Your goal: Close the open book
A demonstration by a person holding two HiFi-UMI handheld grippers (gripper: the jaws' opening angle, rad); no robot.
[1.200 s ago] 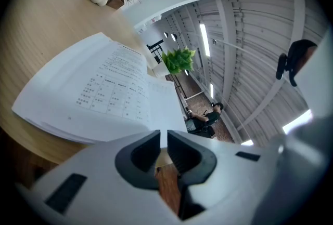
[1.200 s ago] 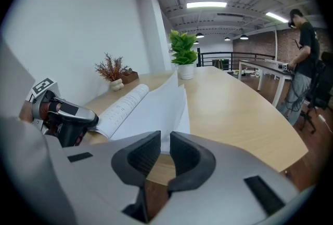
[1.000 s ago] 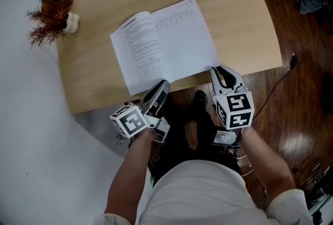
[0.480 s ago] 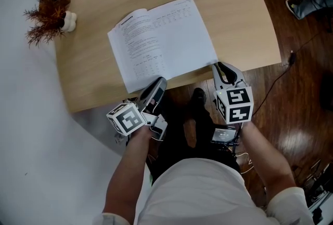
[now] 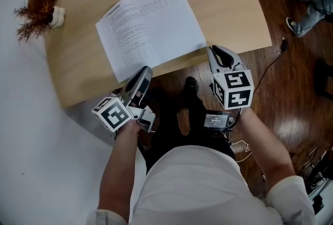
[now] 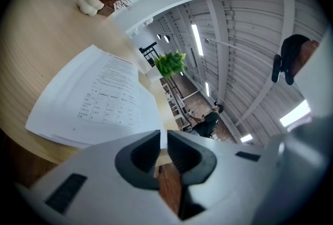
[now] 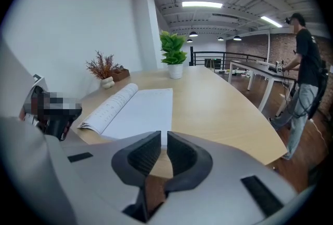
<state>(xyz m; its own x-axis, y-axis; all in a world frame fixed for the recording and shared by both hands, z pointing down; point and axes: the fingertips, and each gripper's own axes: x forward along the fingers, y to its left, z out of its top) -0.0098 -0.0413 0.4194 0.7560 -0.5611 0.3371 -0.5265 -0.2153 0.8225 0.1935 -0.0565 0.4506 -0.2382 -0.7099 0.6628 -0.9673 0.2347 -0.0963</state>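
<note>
I see left gripper [image 5: 146, 70] at open book's [image 5: 151, 26] bottom edge, right gripper [image 5: 213, 50] at its lower-right corner; fingers barely apart, empty (book shows through both gaps).

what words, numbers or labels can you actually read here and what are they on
None can be read.
Open book: printed lines and tables on both pages, too small to read in any view.
Marker cube on the left tool: black-and-white squares only, no letters.
Marker cube on the right tool: the same, no letters.
Small screen below the right tool: pale characters, too blurred to read.
</note>
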